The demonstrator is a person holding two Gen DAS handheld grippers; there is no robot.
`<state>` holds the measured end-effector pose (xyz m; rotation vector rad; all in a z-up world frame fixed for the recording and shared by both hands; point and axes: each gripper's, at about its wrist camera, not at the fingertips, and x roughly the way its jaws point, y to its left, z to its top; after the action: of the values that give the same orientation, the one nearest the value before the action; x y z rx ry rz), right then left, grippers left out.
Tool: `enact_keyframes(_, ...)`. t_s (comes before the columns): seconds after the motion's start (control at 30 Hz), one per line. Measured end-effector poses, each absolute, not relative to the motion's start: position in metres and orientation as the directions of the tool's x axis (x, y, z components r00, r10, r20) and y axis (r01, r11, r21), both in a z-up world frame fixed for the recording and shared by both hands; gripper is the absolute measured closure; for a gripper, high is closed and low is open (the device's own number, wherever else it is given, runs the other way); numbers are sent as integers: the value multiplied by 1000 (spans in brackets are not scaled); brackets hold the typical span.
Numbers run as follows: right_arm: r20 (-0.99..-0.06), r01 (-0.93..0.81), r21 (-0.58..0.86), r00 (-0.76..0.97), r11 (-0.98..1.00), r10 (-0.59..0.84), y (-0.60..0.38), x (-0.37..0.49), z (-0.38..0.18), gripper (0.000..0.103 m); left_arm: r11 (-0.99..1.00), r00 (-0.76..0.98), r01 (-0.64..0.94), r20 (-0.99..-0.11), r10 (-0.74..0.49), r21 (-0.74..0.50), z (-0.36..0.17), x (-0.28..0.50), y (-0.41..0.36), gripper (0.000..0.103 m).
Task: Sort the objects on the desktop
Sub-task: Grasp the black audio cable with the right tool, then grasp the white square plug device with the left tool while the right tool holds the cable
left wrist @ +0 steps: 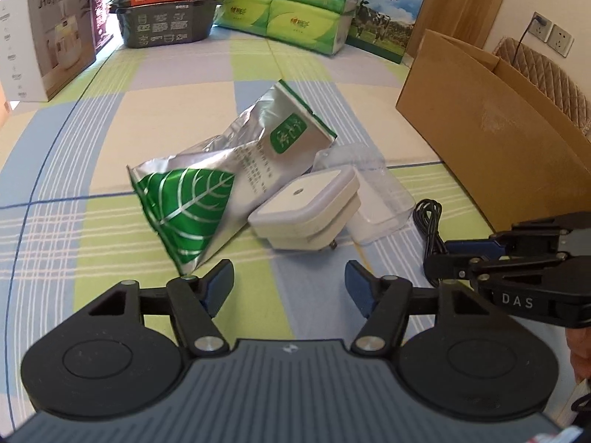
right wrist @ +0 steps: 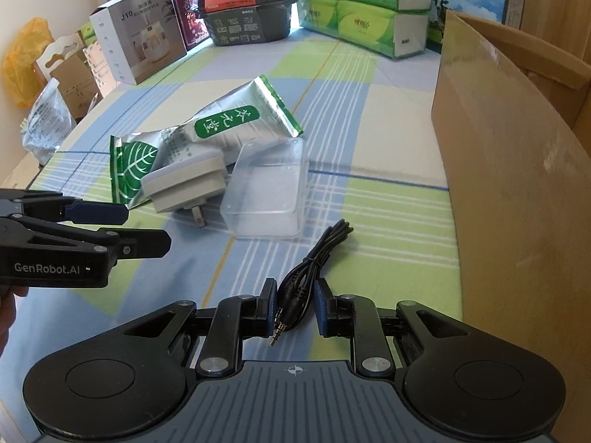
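A coiled black audio cable (right wrist: 314, 254) lies on the checked tablecloth, its jack plug pointing back at the camera. My right gripper (right wrist: 295, 297) has both blue pads against the near end of the coil, which still rests on the table. In the left wrist view the cable (left wrist: 428, 217) runs into the right gripper (left wrist: 437, 258). My left gripper (left wrist: 288, 280) is open and holds nothing, just short of a white plug-in night light (left wrist: 306, 210). The light leans on a silver and green foil bag (left wrist: 221, 177), next to a clear plastic box (left wrist: 373, 192).
An open cardboard box (right wrist: 517, 203) stands along the right side, close to the cable. Green tissue packs (left wrist: 288, 3), a humidifier carton (right wrist: 140, 37) and other boxes line the far edge. My left gripper (right wrist: 147, 229) reaches in from the left.
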<state>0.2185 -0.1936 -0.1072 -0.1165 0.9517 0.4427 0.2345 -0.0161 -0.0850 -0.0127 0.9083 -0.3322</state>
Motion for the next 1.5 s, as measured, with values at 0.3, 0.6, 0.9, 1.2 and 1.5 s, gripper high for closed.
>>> enact_keyframes(0.3, -803, -409, 100, 505, 907, 316, -196, 227, -109, 85, 931, 584, 287, -729, -358, -227, -85, 248, -15, 41)
enact_keyframes(0.6, -799, -427, 66, 518, 902, 304, -195, 224, -107, 85, 925, 595, 281, -709, -378, -257, -89, 259, -17, 33)
enact_keyframes(0.9, -798, -440, 58, 519, 896, 306, -192, 218, -107, 85, 917, 602, 268, -692, -399, -295, -94, 269, -16, 29)
enact_keyframes(1.2, -798, -428, 58, 523, 902, 299, -196, 210, -105, 85, 931, 603, 197, -711, -361, -306, -90, 260, -13, 30)
enact_keyframes(1.5, -793, -446, 81, 513, 891, 329, -199, 185, -94, 85, 933, 530, 283, -774, -346, -224, -75, 213, -15, 30)
